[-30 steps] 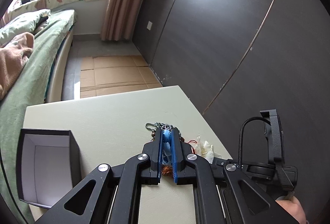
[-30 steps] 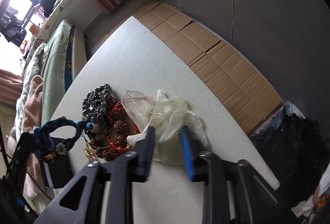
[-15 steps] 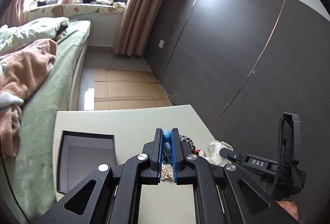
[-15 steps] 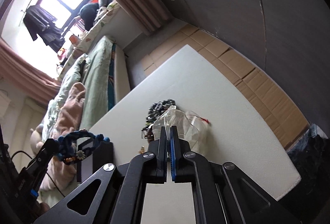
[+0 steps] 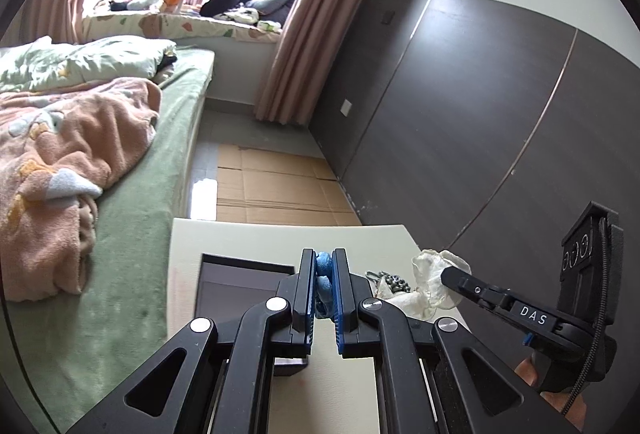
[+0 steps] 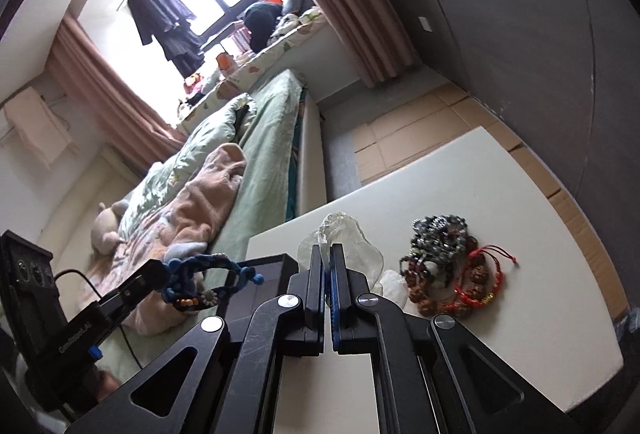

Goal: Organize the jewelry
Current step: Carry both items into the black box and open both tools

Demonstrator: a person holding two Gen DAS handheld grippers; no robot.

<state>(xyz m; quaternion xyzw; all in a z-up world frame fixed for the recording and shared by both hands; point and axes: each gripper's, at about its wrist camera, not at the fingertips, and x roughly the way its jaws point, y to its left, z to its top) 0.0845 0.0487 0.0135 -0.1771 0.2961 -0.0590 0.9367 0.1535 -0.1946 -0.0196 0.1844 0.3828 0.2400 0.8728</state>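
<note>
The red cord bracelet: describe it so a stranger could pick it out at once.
On the white table lies a heap of beaded jewelry. The red cord bracelet sits at the heap's right edge, one loose end trailing right. It is the only bright red piece; its neighbours are dark and brown beads.

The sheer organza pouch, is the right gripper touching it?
Touching. In the right wrist view the right gripper is shut on the sheer organza pouch, whose fabric bulges out above the pads. The left wrist view shows it pinched too.
</note>
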